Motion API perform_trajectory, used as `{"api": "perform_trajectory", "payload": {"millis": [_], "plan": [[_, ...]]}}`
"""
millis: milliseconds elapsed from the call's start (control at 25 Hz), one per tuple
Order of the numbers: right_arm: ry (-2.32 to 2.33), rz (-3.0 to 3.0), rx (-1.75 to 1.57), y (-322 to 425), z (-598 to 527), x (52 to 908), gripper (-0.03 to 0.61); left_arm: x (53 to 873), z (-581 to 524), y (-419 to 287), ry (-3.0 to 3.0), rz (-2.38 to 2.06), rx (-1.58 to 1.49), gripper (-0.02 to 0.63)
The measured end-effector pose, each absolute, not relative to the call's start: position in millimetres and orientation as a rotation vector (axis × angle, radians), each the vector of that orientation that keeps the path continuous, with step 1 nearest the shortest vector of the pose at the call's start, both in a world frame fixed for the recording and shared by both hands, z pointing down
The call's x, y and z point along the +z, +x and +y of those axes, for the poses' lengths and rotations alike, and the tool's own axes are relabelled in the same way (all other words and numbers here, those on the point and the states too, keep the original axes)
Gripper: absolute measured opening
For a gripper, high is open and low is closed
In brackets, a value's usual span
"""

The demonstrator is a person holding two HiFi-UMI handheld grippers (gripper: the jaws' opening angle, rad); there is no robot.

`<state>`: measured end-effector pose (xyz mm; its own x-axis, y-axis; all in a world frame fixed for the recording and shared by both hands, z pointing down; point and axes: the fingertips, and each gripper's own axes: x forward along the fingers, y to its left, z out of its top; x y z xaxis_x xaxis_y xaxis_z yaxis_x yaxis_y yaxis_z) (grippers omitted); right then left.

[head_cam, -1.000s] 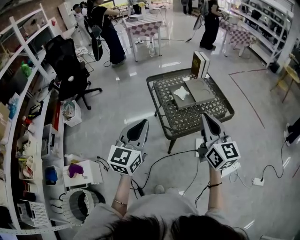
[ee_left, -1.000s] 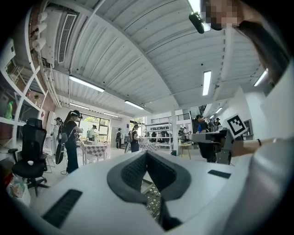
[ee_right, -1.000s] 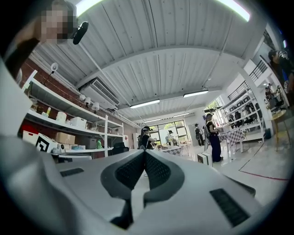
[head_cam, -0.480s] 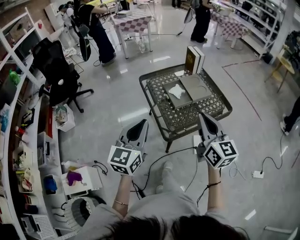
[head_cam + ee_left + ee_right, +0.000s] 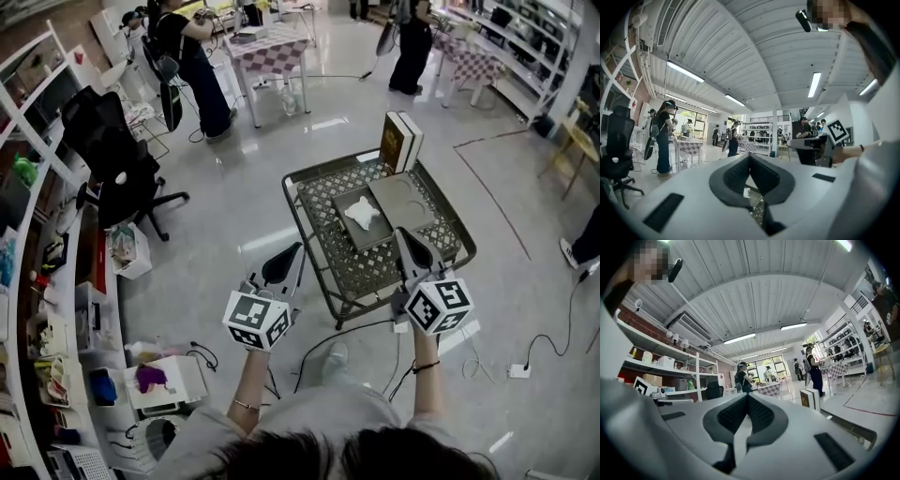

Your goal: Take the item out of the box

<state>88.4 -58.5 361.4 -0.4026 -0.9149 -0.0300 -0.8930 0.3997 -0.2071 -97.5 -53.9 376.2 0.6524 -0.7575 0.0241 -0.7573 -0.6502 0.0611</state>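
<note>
A flat grey box lies open on the black mesh table [image 5: 302, 230]: its tray [image 5: 349, 230] holds a white item [image 5: 362, 212], and its lid [image 5: 403, 202] lies beside it to the right. A book-like box [image 5: 398, 141] stands upright at the table's far edge. My left gripper [image 5: 289, 255] is shut and empty, in the air left of the table's near corner. My right gripper [image 5: 403, 234] is shut and empty over the table's near edge, short of the lid. In the left gripper view [image 5: 749, 159] the white item [image 5: 746, 192] shows below the jaws. The right gripper view [image 5: 747, 397] shows the upright box [image 5: 809, 399].
A black office chair [image 5: 108, 155] and white shelves [image 5: 37, 234] stand at the left. People [image 5: 192, 56] work at checkered tables [image 5: 267, 56] at the back. Cables [image 5: 375, 328] and a power strip [image 5: 518, 370] lie on the floor near my feet, a white bin [image 5: 164, 370] at lower left.
I have stepped closer to the table: it now sits nearer both grippers, and the right gripper's tip has come over its near edge. Both grippers stay shut.
</note>
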Motion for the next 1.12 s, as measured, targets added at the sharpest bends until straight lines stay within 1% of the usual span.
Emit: {"api": "perform_trajectory", "payload": {"millis": [200, 600, 920, 1120], "plan": [[-1.619, 2.519, -0.276, 88.0, -109.9, 367.3, 0.020, 380.3, -105.4, -90.9, 2.785, -1.270, 0.018, 0.017], [-1.679, 2.502, -0.374, 93.3, -166.8, 390.7, 0.020, 403.4, -166.9, -70.3, 2.766, -1.146, 0.076, 0.017], [-1.826, 2.407, -0.479, 102.1, -230.9, 429.3, 0.020, 431.0, -241.8, -45.9, 2.793, -0.916, 0.131, 0.017], [-1.933, 2.295, -0.598, 108.9, -261.3, 460.7, 0.020, 462.7, -275.0, -28.8, 2.750, -0.701, 0.200, 0.017]]}}
